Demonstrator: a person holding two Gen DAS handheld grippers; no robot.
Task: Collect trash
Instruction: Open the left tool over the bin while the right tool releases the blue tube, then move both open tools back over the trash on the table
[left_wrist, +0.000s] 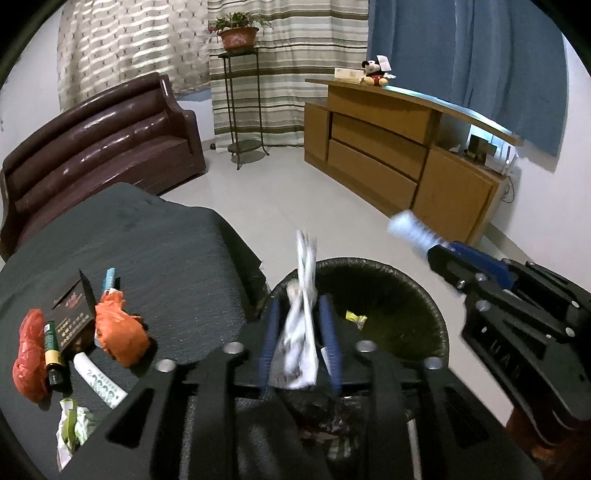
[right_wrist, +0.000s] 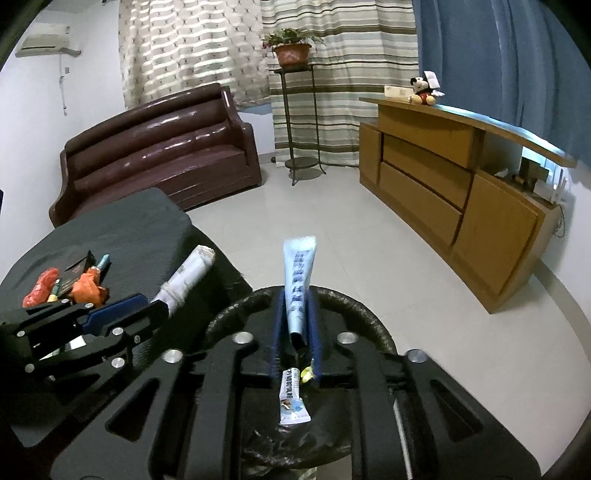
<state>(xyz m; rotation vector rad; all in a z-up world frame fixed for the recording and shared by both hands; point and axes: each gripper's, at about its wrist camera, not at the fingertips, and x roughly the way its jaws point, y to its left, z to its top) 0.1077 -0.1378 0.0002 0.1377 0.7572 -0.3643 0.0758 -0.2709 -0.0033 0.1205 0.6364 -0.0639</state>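
We hold two grippers over one round, black-lined bin: the left gripper pinches a crumpled white wrapper between its blue fingers, and the right gripper pinches a flat pale-blue tube. Inside the bin lie one white tube and one yellow scrap. On the dark table to the left, well apart from the bin, we count two orange bags, one dark box and one green paper wad.

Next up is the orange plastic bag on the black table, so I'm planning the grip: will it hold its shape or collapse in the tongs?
The orange plastic bag is crumpled thin film, so it will probably squash and need a deep pinch. It looks light and may slide when nudged. Its irregular wad shape makes rolling unlikely.
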